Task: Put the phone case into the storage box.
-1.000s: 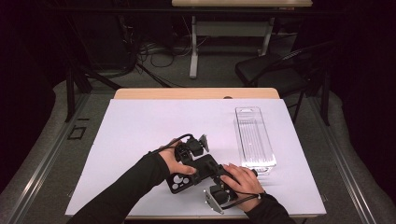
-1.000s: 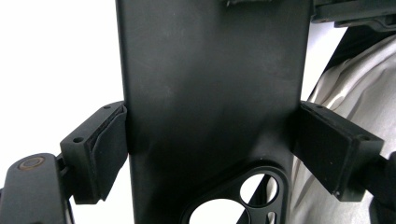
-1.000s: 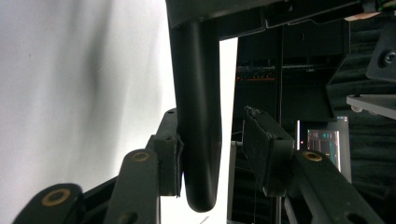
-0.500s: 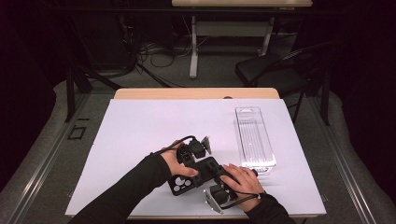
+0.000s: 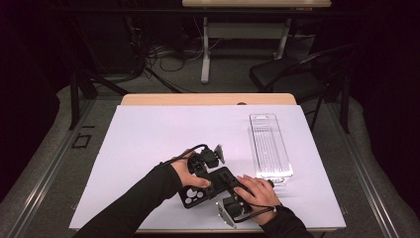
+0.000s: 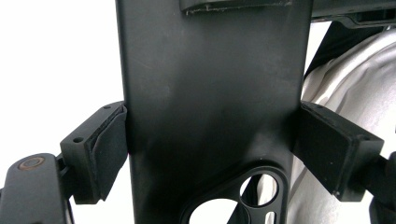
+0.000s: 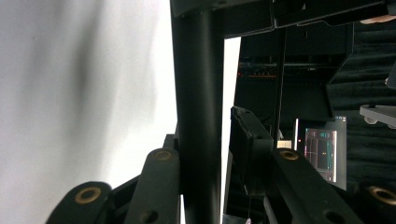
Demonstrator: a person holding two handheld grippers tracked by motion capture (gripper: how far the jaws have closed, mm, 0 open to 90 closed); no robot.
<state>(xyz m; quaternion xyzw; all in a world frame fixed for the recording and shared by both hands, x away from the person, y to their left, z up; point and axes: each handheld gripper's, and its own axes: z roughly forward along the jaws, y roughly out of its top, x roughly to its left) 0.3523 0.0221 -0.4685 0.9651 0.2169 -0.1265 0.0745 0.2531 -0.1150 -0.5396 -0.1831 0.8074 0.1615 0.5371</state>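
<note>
Barely shifted over the last second, both grippers hold a black phone case [image 5: 205, 188] low over the table's [image 5: 148, 139] near edge.

Left gripper [image 6: 208, 149] pinches the case across its width, both pads pressed on its edges; right gripper [image 7: 205, 154] grips one thin edge, though the contact on its farther side is hard to confirm. With 2 holds and the clear tray [image 5: 270, 148] just beside them, placement looks near. Hands cover much of the case from above.

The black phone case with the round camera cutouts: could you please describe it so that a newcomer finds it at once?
On the white table sheet, look near the front edge, left of the clear ribbed plastic tray. There the flat black phone case lies between the person's hands, clamped across its width by the left claw; its round camera holes mark it.
</note>
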